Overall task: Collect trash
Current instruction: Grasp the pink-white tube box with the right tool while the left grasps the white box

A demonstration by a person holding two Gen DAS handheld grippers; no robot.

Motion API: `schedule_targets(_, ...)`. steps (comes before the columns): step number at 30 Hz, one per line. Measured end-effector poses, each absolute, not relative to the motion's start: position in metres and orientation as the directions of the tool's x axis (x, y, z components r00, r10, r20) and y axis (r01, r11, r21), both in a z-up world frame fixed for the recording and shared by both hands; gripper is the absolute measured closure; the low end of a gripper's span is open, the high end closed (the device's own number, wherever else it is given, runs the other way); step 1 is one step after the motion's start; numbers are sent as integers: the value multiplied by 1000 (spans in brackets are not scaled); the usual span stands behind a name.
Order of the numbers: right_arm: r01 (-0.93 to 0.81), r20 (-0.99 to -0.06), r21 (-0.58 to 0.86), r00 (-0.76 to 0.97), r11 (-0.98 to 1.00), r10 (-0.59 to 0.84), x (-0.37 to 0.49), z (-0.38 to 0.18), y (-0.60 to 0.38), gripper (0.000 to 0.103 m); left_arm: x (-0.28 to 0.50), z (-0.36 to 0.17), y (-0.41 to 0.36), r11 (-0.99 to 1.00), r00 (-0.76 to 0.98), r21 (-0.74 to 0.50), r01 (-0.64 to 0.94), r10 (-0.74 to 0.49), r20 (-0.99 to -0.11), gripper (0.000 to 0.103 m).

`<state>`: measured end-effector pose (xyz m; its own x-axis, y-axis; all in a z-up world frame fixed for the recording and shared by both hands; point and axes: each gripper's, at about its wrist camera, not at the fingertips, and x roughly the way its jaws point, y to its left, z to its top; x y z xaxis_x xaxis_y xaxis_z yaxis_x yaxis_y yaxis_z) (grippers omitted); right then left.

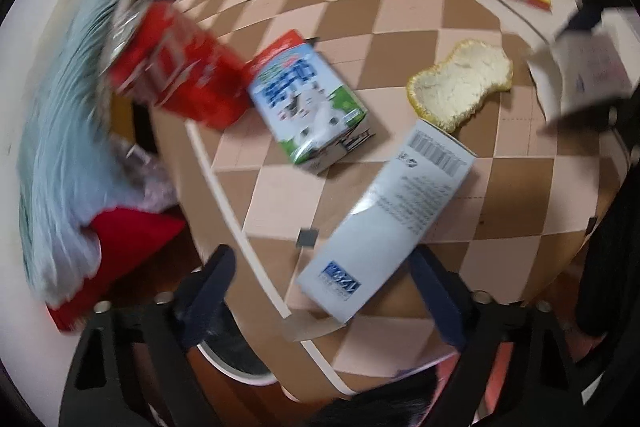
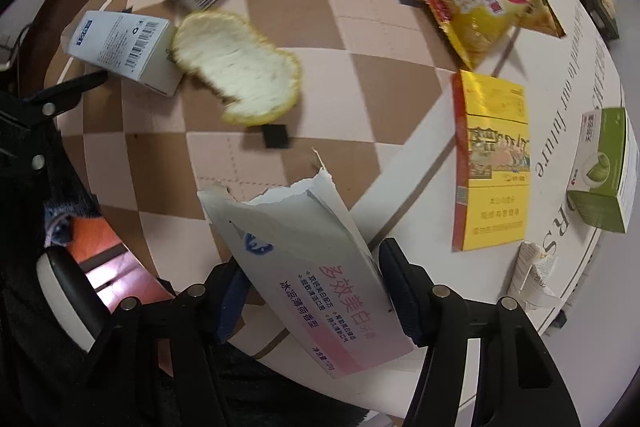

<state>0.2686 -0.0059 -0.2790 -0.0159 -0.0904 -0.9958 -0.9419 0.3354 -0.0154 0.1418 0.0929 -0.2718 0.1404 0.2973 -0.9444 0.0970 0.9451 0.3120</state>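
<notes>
A round worktop (image 2: 224, 155) covered in brown and pink checks carries scattered trash; its far rim is white with printed lettering. The right claw (image 2: 312, 291) grips a torn white toothpaste box (image 2: 316, 267), whose long axis runs away from the camera, ragged open end pointing outward. The left claw (image 1: 320, 291) stands wide with nothing between its fingers, around the near end of a pale blue box (image 1: 384, 219) lying diagonally. Beside it lie an orange peel (image 1: 460, 83), a milk carton (image 1: 308, 99) and a red can (image 1: 180, 67).
</notes>
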Motion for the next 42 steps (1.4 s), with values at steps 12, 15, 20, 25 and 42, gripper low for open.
schedule_targets(12, -897, -995, 43, -77, 440, -61, 304, -271, -12, 39, 158, -278, 88, 948, 106, 256, 189, 240, -965, 57)
schedule_targets(15, -864, -992, 94, -121, 495, -23, 309, -269, -20, 39, 156, -274, 96, 978, 76, 202, 50, 198, -977, 59)
schedule_targets(20, -748, -972, 218, -222, 627, 74, 319, -264, -36, 38, 135, -266, 115, 974, 55, -2, -226, 10, -998, 59)
schedule_targets(25, -751, -974, 205, -217, 627, 59, 311, -263, -46, 28, 138, -268, 106, 985, 49, 6, -175, 14, -999, 59)
schedule_targets(42, -877, -999, -30, 33, 479, -2, 249, -253, -61, 47, 142, -263, 94, 976, 96, 153, -153, 169, -981, 71)
